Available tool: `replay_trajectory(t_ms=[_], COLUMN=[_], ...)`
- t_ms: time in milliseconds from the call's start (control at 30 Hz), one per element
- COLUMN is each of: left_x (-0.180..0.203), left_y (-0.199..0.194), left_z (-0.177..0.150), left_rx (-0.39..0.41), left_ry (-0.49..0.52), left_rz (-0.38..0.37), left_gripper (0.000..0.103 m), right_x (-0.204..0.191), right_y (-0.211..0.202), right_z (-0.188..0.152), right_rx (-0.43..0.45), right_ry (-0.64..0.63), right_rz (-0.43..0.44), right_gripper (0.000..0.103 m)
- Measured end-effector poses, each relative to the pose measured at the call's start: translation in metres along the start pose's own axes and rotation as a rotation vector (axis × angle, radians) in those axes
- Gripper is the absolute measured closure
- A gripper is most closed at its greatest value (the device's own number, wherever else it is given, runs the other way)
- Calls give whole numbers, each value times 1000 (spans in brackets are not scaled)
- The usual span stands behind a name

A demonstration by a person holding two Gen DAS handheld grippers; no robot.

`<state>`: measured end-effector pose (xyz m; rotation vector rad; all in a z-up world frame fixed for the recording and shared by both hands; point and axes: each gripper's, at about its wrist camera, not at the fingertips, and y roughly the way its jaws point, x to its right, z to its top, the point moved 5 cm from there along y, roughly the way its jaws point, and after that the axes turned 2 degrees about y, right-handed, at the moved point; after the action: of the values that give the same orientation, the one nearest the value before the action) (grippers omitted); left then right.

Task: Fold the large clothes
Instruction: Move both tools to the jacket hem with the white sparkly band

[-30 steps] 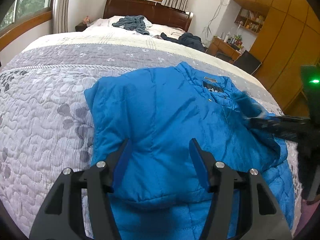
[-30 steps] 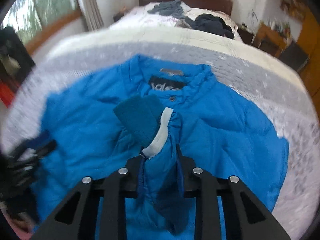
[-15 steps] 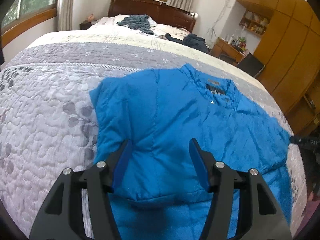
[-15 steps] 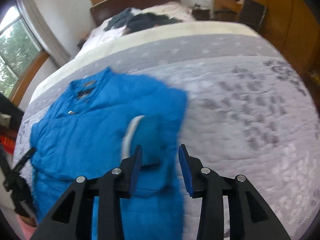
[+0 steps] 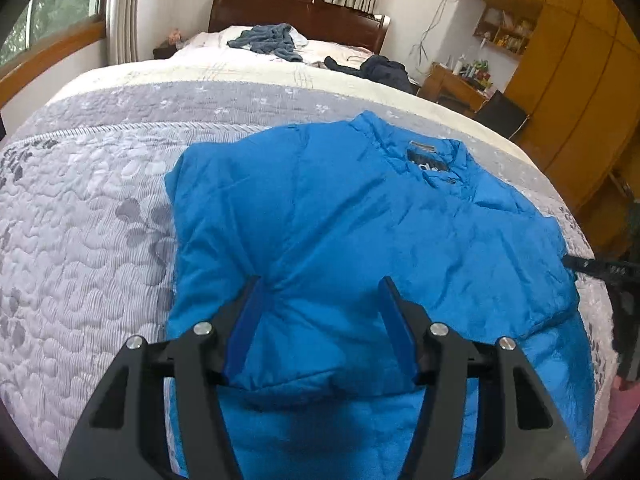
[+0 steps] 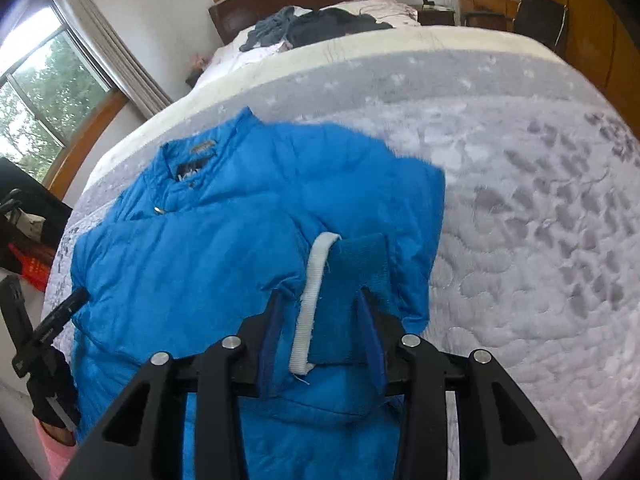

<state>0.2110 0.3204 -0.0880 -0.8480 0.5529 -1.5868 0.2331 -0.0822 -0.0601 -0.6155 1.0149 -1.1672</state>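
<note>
1. Left wrist view: a blue puffer jacket (image 5: 360,232) is seen spread flat on a bed (image 5: 80,220) covered with a grey quilted bedspread, collar pointed toward the dark wooden headboard (image 5: 296,12).
2. The left gripper (image 5: 320,320) is held just over the jacket's lower part with its blue-padded fingers (image 5: 248,320) spread wide apart; nothing is pinched between them, though whether the tips are actually touching the fabric can't be told.
3. The other gripper's dark tip is glimpsed at the far right edge of this view, right by the jacket's side.
4. Right wrist view: the right gripper (image 6: 322,334) is found at the jacket's sleeve cuff (image 6: 352,292), a teal knit cuff with a white ribbed edge (image 6: 312,300) lying folded onto the jacket body.
5. The cuff is sat between the right fingers, which are parted a bit and not clamped on it.
6. A couple of dark clothes (image 6: 316,26) are left piled near the pillows, well apart from the jacket.
7. Wooden wardrobes (image 5: 568,80) are visible along the right wall.
</note>
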Motion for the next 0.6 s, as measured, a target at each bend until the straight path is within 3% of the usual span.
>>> replay_trajectory(t_ms=[167, 267, 367, 467, 600], left_x=[9, 6, 2, -3, -16], left_y=[4, -9, -39, -78, -123], left_z=[-4, -4, -9, -32, -90], left_rx=[-2, -20, -17, -29, -96], left_ry=[62, 29, 14, 60, 92], left_rz=[64, 41, 3, 6, 12], left_gripper=[45, 45, 43, 36, 32], right_x=[4, -1, -6, -9, -1], right_y=[6, -7, -42, -78, -112], right_z=[-2, -3, -12, -39, -95], right_rx=[23, 43, 102, 121, 84], right_ry=[16, -1, -30, -83, -137], right_rz=[23, 15, 59, 96, 100], right_gripper=[65, 64, 55, 47, 39])
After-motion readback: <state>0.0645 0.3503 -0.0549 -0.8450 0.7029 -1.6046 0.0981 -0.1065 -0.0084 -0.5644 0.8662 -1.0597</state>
